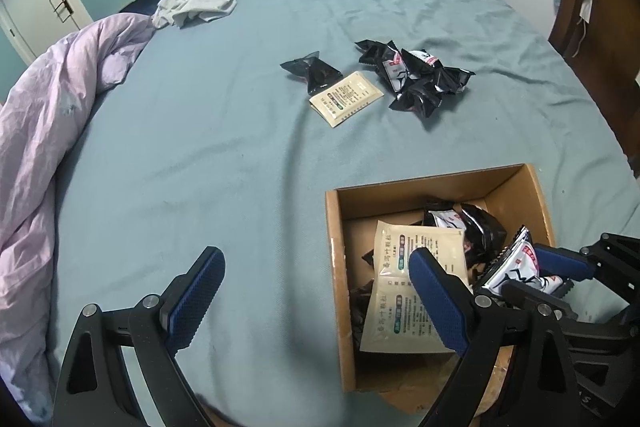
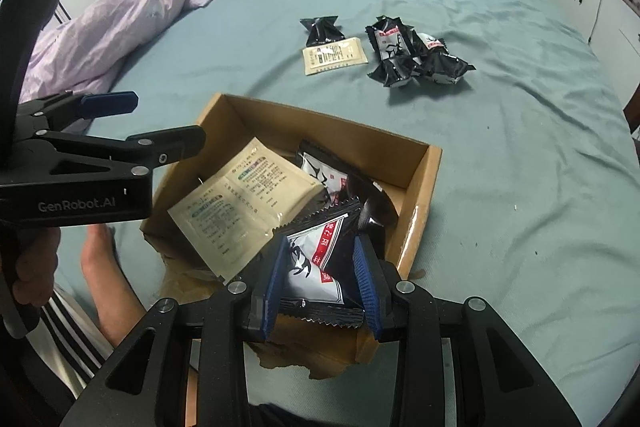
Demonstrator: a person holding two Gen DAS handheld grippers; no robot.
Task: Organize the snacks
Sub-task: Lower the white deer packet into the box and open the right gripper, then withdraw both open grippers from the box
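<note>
While the right tongs (image 2: 320, 283) pinch a black-and-white snack packet (image 2: 316, 267) above the cardboard box (image 2: 424, 167), the left tongs (image 1: 316, 291) hang spread and empty; next, release it inside, then fetch the pile (image 2: 416, 59) on the bed (image 2: 520, 187).

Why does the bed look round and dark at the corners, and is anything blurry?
Left wrist view: the fisheye lens bows the blue bedsheet and blackens the corners; the cardboard box is fairly sharp and the lighting is soft and dim. Right wrist view: same bulge and dark rim; the black snack packet in the right claw shows mild glare, and the nearby hand looks soft.
</note>
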